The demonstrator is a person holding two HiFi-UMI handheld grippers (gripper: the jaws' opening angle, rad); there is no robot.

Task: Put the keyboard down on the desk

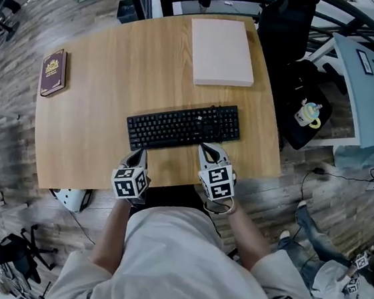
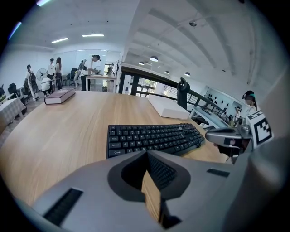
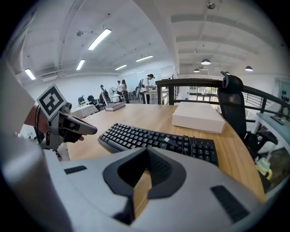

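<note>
Black keyboard [image 1: 183, 126] flat on desk [image 1: 96, 122], just beyond left tool [image 1: 139, 153] and right tool [image 1: 205, 147]

Black keyboard [image 1: 183, 126], flat on wooden desk [image 1: 107, 83], slightly angled

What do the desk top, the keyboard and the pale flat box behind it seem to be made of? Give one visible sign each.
The desk: likely wood-look laminate or veneer, matt; even pale grain lines. The keyboard: black plastic, matt; moulded keys with white legends. The pale flat box: probably cardboard, matt; crisp edges, no shine.
</note>
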